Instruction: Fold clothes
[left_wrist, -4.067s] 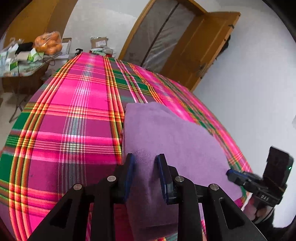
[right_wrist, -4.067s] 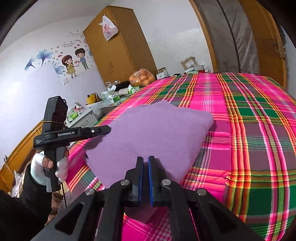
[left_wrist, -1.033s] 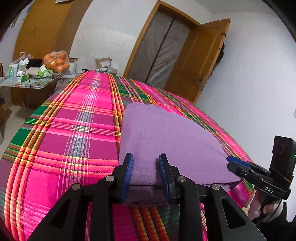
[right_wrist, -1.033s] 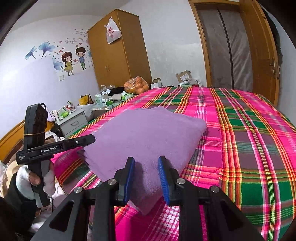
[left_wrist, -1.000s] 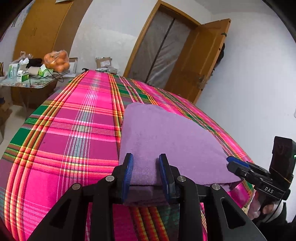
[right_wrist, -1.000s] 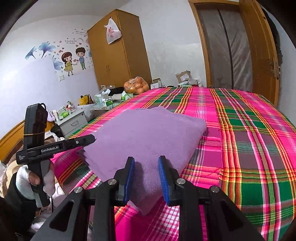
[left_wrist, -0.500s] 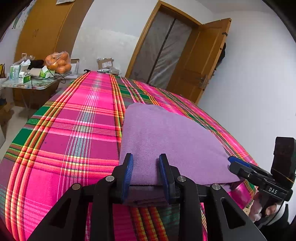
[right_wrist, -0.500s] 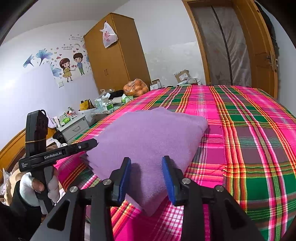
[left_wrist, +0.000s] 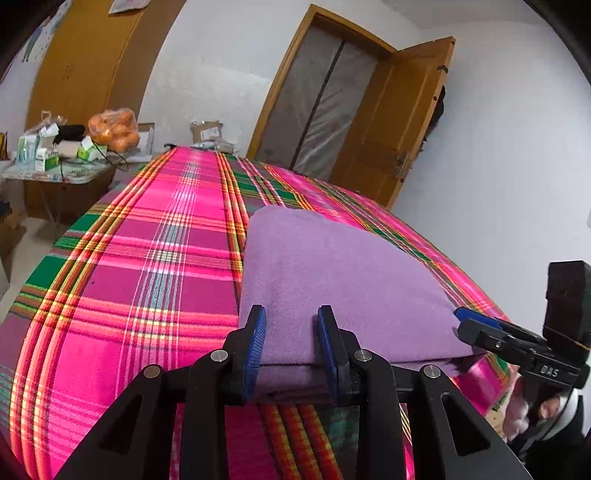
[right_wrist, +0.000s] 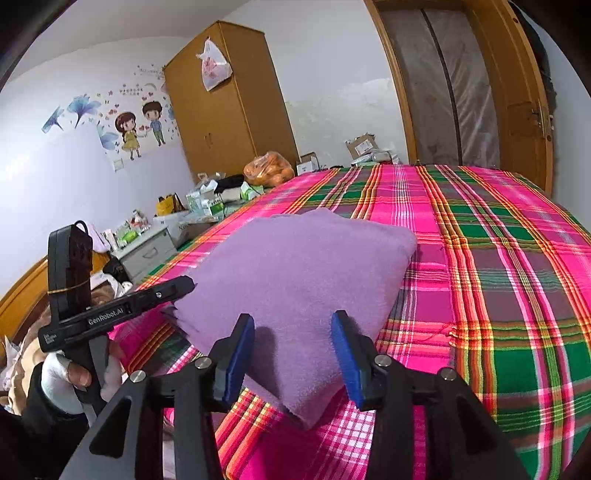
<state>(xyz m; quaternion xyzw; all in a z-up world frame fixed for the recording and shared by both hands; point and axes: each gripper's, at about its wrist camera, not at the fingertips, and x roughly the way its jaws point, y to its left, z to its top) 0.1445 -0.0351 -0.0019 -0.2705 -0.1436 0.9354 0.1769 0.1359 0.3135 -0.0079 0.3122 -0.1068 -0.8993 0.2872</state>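
- Bedroom first: white walls, a wooden wardrobe (right_wrist: 229, 107), a wooden door (left_wrist: 402, 122) standing ajar, and a cluttered side table (left_wrist: 55, 170) with a bag of oranges (left_wrist: 114, 127) on it.
- Filling the middle is the bed (right_wrist: 498, 258) under a loud pink, green and yellow plaid cover, and that is what carries the work.
- On the near part of the bed lies the purple cloth (left_wrist: 325, 280), doubled over: the left wrist view shows stacked layers along the near edge. It lies folded; whether another fold is wanted, I can't say from here.
- Handling, as I judge it: fleecy, thick, soft and light. It should drape rather than hold shape, and layers may slide on each other, so take every layer at once.
- Best hold looks like the two near corners, or the near layered edge, one pair of tongs to each side.
- Direction: its long axis seems to run from the near edge away up the bed toward the door wall. The far end is rounded and plump, and a loose corner points toward the right tongs.
- Left tongs (left_wrist: 291, 343) are parted, blue pads either side of the near edge, gripping nothing.
- Right tongs (right_wrist: 291, 354) are wide apart, straddling the near corner without pinching it.
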